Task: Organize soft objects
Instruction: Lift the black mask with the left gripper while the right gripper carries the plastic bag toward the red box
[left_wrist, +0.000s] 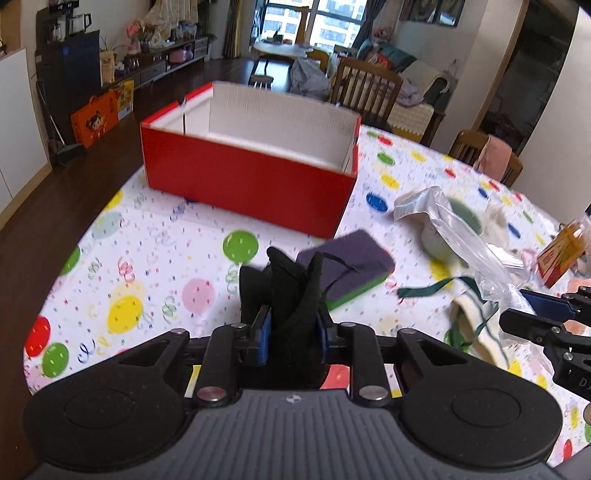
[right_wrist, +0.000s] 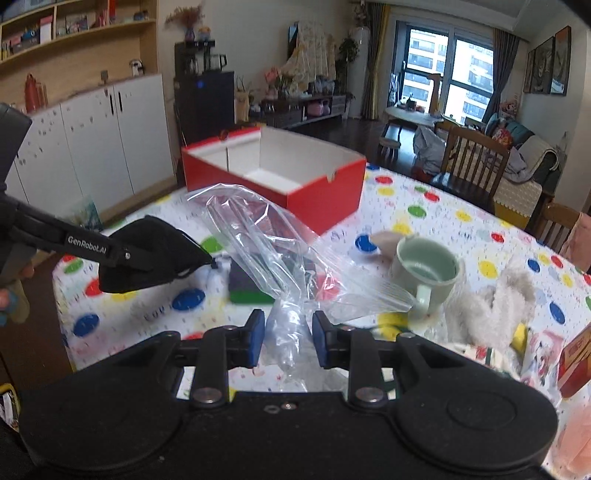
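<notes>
My left gripper (left_wrist: 293, 321) is shut on a bunched black cloth (left_wrist: 291, 284), held up off the balloon-print tablecloth (left_wrist: 147, 266). In the right wrist view that cloth (right_wrist: 155, 243) hangs at the left. A crumpled clear plastic bag (right_wrist: 266, 243) is pinched between the blue pads of my right gripper (right_wrist: 289, 332) and lifted above the table. An open red box (left_wrist: 251, 184) with a white inside stands beyond both grippers and looks empty (right_wrist: 321, 199). Under the bag lies a purple and green sponge (left_wrist: 354, 262).
A pale green mug (right_wrist: 424, 273) stands right of the bag, with a fluffy cream toy (right_wrist: 495, 306) beside it. An orange carton (right_wrist: 576, 362) sits at the right edge. Green ribbon (left_wrist: 424, 290) lies on the cloth. Wooden chairs (right_wrist: 472, 162) stand behind the table.
</notes>
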